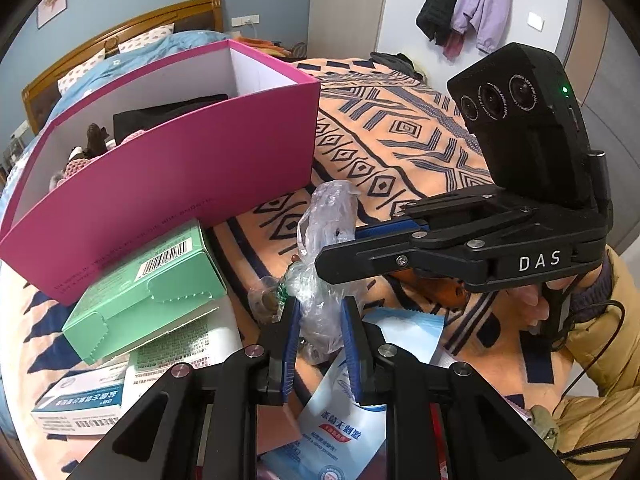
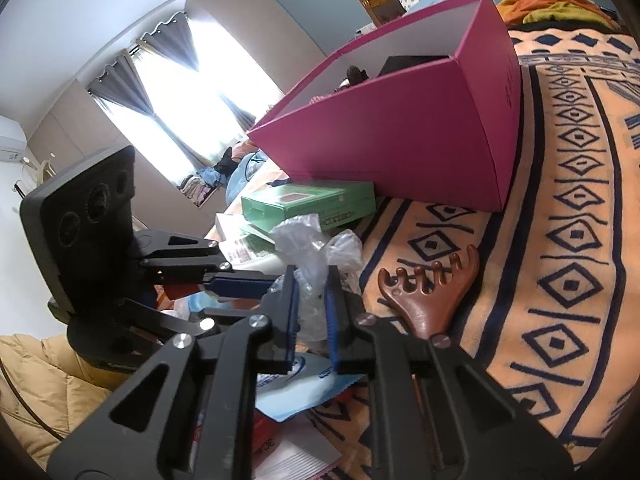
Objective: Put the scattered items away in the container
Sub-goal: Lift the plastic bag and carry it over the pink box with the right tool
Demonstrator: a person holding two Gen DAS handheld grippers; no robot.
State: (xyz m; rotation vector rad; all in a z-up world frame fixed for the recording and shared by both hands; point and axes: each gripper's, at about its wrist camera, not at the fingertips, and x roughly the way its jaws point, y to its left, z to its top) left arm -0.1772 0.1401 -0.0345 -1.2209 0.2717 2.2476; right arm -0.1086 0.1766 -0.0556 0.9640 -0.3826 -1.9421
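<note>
The crumpled clear plastic bag (image 1: 320, 292) lies on the patterned blanket (image 1: 400, 136), near the front of the scattered pile and just right of the green carton (image 1: 148, 292). The pink box (image 1: 168, 184), the container, stands beyond it to the far left, resting partly on the green carton.

The left gripper (image 1: 320, 320) has its blue pads on either side of the lower part of the bag; the film bulges between them, so it appears clenched on the bag. The right gripper (image 2: 312, 304) straddles the same bag from the other side, pads close against the film. Whether it actually bears on the film cannot be told.

Hazards from this position:

1. Slip. The film is thin and slick. A grasp on a loose fold only is likely to pull out during the lift.
2. Spill. Small dark contents (image 1: 268, 300) show at the bag's left. If the mouth tips down, they could fall out.
3. Tear. Two grippers pulling apart on one bag would stretch or rip it.
4. Snagging. The blue-and-white sachet (image 1: 344, 420) lies directly under the bag and could be dragged along.
5. Collision. The box wall is tall and the box sits unevenly; a low carry could strike the wall and shift it.

The brown wooden massager (image 2: 432, 292) lies just right of the bag, not yet tidied.
</note>
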